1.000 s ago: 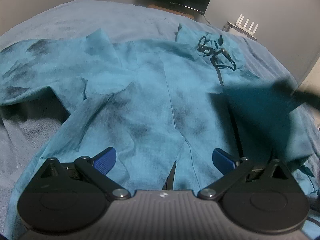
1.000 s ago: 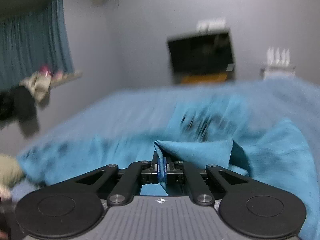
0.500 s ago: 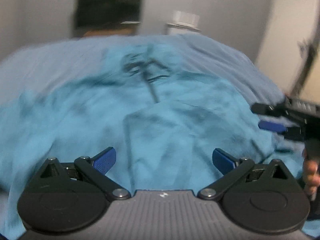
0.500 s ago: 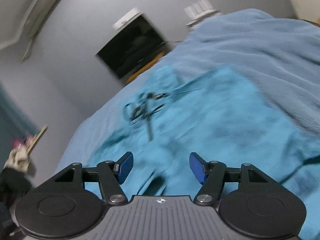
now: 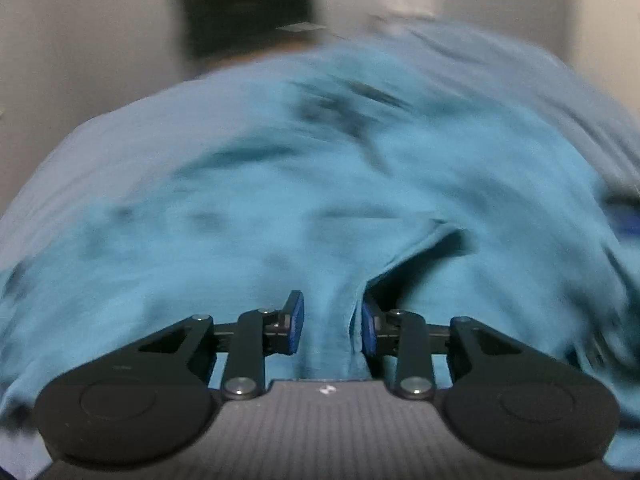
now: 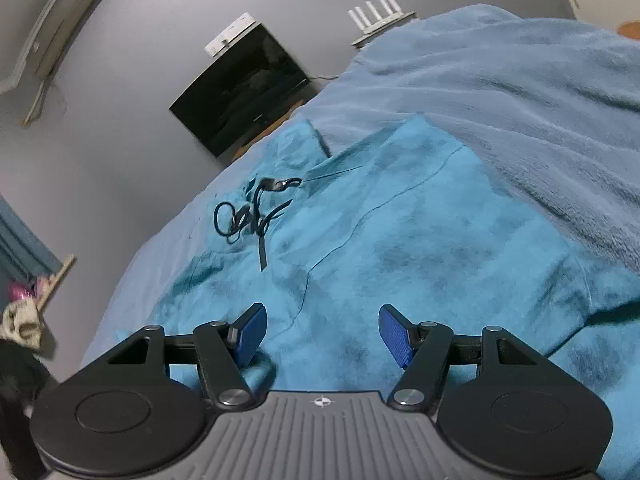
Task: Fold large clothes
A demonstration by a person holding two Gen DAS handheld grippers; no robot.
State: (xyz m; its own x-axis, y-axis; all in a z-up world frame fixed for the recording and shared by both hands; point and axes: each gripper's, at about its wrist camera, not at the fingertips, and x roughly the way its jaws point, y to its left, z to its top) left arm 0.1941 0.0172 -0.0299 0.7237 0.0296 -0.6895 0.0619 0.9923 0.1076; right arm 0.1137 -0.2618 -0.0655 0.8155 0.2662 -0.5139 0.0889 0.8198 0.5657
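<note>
Left wrist view: the left hand-held gripper [image 5: 329, 330] has gone from spread wide above the cloth to half-closed, with a raised fold of the teal hooded garment [image 5: 304, 208] standing between its blue pads [image 5: 295, 325]. The pads have not met; whether they already pinch the fold cannot be told, as the frame is blurred by motion. The garment lies spread on the bed [image 5: 120, 128], its near hem edge right at the fingers. This reads as a fresh grasp being taken at the near edge.

Right wrist view: the right hand-held gripper [image 6: 322, 335], clenched on a bunch of cloth a second ago, is now released, pads wide apart and empty, hovering over the garment's right side. The cloth it carried lies folded inward, flat on the garment body, with the black drawstring [image 6: 250, 216] tangled at the far hood. So one side fold looks done, and the next appears to start with the left.
</note>
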